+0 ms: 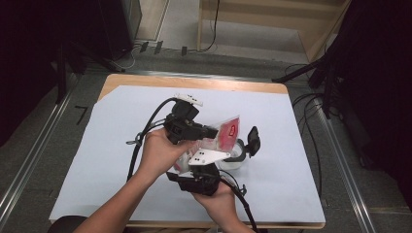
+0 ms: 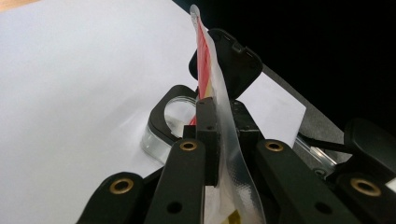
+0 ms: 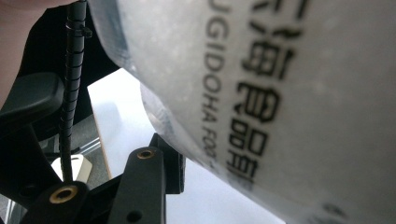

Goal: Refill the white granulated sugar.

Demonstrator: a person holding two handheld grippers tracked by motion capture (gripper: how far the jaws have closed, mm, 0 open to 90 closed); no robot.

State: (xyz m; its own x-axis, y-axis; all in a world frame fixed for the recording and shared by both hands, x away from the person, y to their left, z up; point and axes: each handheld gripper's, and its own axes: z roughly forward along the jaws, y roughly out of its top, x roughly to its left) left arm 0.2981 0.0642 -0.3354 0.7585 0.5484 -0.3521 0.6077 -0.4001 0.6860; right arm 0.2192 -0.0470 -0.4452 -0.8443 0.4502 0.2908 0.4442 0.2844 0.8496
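Observation:
A red and clear plastic pouch (image 1: 227,132) hangs in the air between both grippers, above the middle of the table. My left gripper (image 1: 214,132) points right and is shut on the pouch's clear sealed edge (image 2: 229,140), which stands upright between its jaws. My right gripper (image 1: 197,158) comes up from below. The pouch's pale side with black print (image 3: 280,93) bulges between its jaws and presses on the one fingertip (image 3: 161,165) that shows. Just behind the pouch, a clear round container (image 1: 237,159) rests on the table, its black flip lid (image 1: 253,140) raised.
A white sheet (image 1: 121,145) covers the wooden table (image 1: 194,82). The container (image 2: 161,133) and its lid (image 2: 233,60) lie right beyond the left gripper's jaws. Black cables (image 1: 145,131) trail from both grippers. Dark stands and cables flank the table on the floor.

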